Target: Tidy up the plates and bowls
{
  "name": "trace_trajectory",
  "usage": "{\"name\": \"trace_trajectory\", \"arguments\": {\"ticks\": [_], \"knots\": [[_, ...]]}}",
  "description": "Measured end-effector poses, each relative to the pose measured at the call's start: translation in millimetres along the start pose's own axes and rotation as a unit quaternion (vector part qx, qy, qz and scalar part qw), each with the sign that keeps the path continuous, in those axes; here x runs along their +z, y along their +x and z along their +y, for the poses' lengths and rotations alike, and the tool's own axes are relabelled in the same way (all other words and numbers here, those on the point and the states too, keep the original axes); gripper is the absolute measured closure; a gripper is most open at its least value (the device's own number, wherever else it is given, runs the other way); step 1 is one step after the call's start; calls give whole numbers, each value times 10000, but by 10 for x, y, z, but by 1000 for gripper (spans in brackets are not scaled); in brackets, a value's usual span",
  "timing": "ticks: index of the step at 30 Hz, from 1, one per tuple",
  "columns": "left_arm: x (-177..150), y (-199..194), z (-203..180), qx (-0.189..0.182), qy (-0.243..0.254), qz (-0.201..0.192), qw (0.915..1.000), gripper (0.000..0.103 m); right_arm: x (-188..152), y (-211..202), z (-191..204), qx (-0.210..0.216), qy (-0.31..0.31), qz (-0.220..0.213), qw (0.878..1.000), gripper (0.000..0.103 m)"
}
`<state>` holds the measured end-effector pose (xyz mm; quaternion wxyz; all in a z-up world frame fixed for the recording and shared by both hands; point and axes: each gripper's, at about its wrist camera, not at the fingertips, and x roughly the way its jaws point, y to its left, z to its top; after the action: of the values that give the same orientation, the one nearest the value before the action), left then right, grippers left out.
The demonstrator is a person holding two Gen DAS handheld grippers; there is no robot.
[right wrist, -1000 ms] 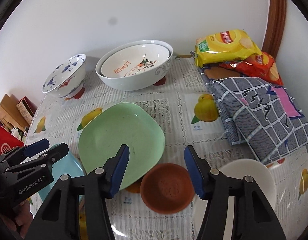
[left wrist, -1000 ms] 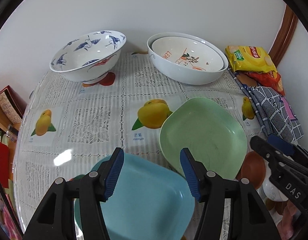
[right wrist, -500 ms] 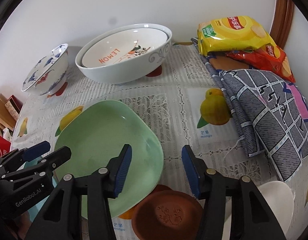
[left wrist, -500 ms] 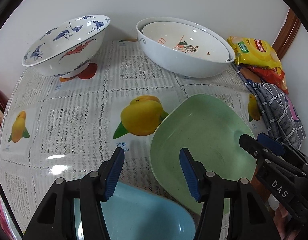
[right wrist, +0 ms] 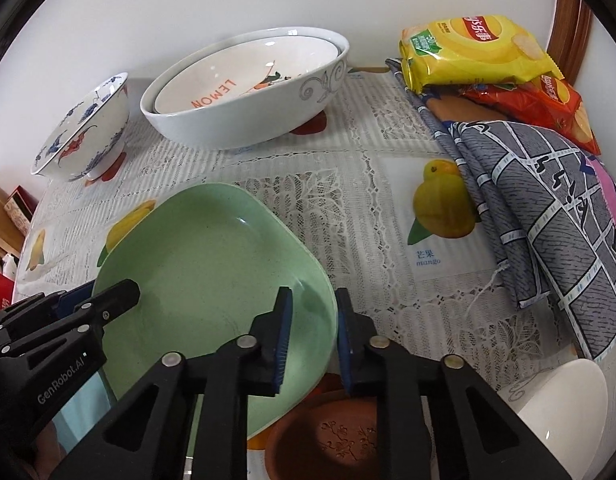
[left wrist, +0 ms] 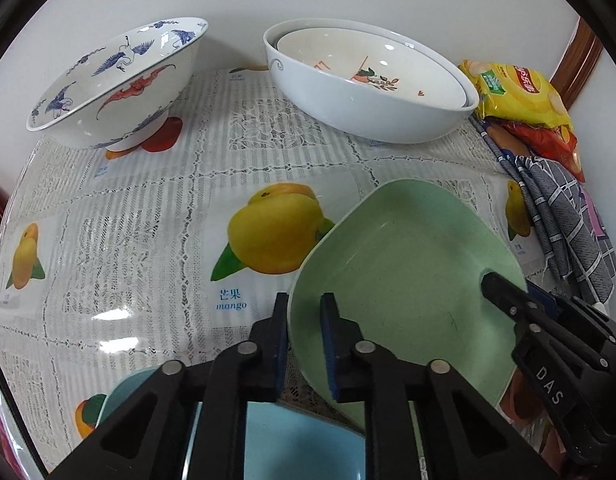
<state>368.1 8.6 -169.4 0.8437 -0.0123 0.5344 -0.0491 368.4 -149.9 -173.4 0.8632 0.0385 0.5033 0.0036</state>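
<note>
A pale green square plate (left wrist: 408, 264) (right wrist: 204, 260) lies on the mango-print tablecloth. My left gripper (left wrist: 305, 332) is closing over its left rim, one blue pad outside the rim and one inside, both pressing on it. My right gripper (right wrist: 314, 328) is closing the same way over the opposite rim. Each gripper also shows in the other's view, at the plate's far edge. A light blue plate (left wrist: 300, 440) lies under my left gripper. At the back stand a blue-and-white bowl (left wrist: 120, 84) and two nested white bowls (left wrist: 368, 80).
A brown saucer (right wrist: 332, 440) lies partly under the green plate's near edge, with a white bowl (right wrist: 560, 404) to its right. A grey checked cloth (right wrist: 548, 208) and crisp bags (right wrist: 468, 52) fill the right side. The wall runs close behind the bowls.
Both grippers came down and forward onto the green plate. Their jaws went from wide apart to narrow, now gripping opposite rims.
</note>
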Motion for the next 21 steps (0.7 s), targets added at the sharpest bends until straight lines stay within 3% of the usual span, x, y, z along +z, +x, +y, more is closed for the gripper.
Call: {"name": "trace_trajectory", "arguments": {"ticks": [7, 21], "knots": [[18, -96, 25, 20, -70, -150, 9999, 91, -6, -45, -96, 199, 235, -130, 9994, 95], [-118, -633, 33, -69, -92, -421, 9990, 91, -94, -576, -98, 459, 426, -483, 9969, 96]]}}
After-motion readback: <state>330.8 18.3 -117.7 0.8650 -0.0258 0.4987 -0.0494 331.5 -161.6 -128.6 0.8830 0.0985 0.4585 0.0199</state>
